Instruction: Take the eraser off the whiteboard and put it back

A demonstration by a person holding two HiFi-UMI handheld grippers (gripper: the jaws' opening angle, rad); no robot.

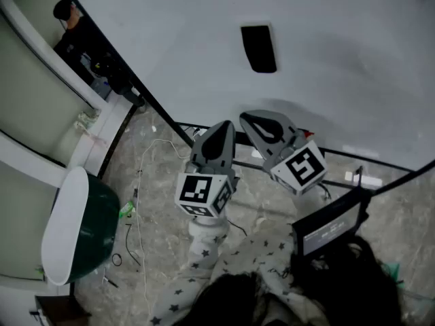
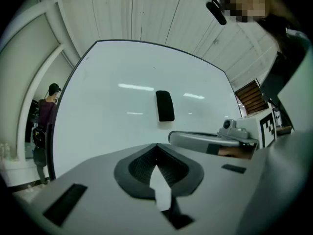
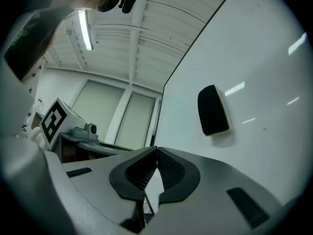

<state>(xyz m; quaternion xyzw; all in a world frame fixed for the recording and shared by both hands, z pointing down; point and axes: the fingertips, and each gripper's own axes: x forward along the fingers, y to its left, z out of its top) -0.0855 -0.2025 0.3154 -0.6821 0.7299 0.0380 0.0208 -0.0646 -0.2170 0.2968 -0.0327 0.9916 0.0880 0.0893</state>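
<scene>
Found eraser (image 1: 259, 48) stuck on whiteboard (image 1: 353, 60), well apart from both grippers. Noted left gripper (image 1: 216, 133) and right gripper (image 1: 262, 122) side by side below eraser, aimed at whiteboard. Recorded fingers (image 2: 143, 166) on both closed tight, holding nothing.

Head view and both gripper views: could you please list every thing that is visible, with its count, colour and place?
whiteboard: one, white with black frame, ahead of both grippers
eraser: one, black, on the whiteboard, apart from both grippers
cables: several, white and dark, on the grey floor
tub-like thing: one, dark green with white edge, lower left
bystander: one, dark clothes, far upper left
sleeve: one, grey with stars, behind the left gripper
left gripper: one, grey, jaws shut, empty
right gripper: one, grey, jaws shut, empty
</scene>
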